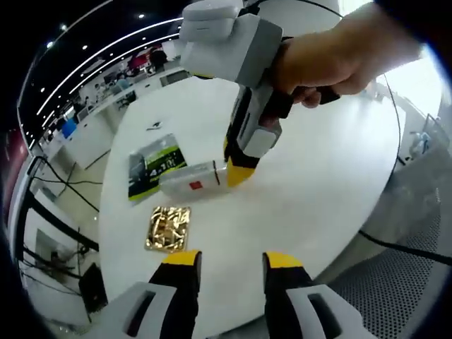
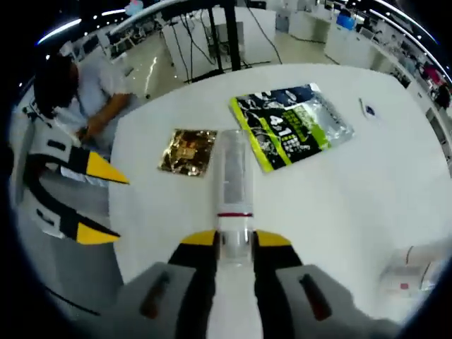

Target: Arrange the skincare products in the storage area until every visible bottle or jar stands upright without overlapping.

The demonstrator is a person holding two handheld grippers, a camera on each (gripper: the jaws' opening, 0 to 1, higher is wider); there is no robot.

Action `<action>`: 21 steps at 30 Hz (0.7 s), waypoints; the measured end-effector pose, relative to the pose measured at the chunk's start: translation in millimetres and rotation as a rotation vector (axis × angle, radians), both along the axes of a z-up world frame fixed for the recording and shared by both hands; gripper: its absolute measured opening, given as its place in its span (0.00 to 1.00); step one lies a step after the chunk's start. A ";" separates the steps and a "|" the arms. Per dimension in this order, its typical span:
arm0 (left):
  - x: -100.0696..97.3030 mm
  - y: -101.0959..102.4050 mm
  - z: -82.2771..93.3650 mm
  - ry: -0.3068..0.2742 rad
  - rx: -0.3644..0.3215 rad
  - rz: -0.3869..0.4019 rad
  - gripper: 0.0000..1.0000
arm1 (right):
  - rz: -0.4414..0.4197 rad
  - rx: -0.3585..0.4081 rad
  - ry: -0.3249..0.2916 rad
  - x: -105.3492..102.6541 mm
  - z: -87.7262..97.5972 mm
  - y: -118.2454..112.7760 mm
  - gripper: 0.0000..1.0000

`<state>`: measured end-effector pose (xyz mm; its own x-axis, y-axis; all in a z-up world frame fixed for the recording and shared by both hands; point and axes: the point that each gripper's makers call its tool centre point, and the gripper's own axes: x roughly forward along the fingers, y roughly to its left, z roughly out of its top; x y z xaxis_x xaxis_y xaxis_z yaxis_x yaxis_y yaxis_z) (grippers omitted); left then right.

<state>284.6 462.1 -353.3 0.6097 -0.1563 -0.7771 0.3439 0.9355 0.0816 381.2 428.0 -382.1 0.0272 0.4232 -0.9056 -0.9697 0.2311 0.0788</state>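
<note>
My right gripper is clamped on a white tube, its two yellow-tipped jaws pressed against the tube's near end just below a red band; the tube lies flat on the round white worktop and points away from me. From the left gripper view I see that same right gripper from the side, my hand wrapped over its handle and angling it steeply down onto the tube. My left gripper hovers over the worktop's near edge with its jaws apart and nothing between them; in the right gripper view it shows at the left edge, jaws spread. A green-and-black sachet lies flat just right of the tube's far end and a small gold packet just left of it. The right gripper view also catches a pale item with a red mark near the worktop's rim, too blurred to name
</note>
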 end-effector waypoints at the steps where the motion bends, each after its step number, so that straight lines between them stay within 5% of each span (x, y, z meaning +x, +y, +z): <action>1: 0.1 -0.8 0.3 -0.002 -0.004 -0.001 0.36 | -0.023 0.003 0.018 -4.0 1.9 -3.9 0.19; 6: 1.1 -0.8 2.1 -0.015 -0.001 -0.008 0.37 | -0.182 0.063 0.084 -21.6 19.0 -22.8 0.18; 21: -0.4 -11.7 4.1 -0.026 -0.011 -0.065 0.36 | -0.279 0.130 0.062 -56.3 55.2 -57.5 0.19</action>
